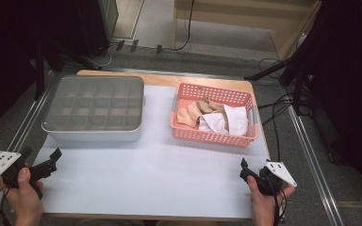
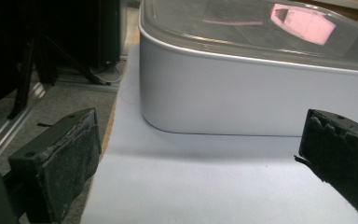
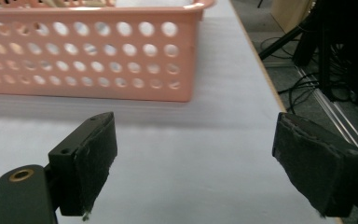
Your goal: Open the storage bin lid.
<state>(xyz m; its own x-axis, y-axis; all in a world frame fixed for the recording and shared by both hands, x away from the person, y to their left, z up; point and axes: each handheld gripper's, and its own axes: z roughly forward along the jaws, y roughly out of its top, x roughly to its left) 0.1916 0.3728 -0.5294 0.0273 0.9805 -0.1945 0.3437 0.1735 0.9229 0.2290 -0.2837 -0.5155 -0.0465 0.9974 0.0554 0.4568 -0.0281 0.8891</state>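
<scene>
Socks (image 1: pixel 214 115) lie in the pink basket (image 1: pixel 214 136) on our desk (image 1: pixel 160 165), the grey box (image 1: pixel 94 134) is lidded, and our left gripper (image 1: pixel 37 165) and right gripper (image 1: pixel 250 173) wait with jaws apart, so nothing looks started.

The tabletop (image 1: pixel 160 165) is covered by a pale white sheet, with a strip of bare wood showing along its far edge. Two things rest directly on it. On the left stands a grey box (image 1: pixel 94 109) with rounded corners and a clear lid, through which a grid of compartments shows. On the right, apart from the box, sits a pink perforated basket (image 1: pixel 214 134) holding beige and white cloth items. The near half of the sheet lies bare in front of both.
</scene>
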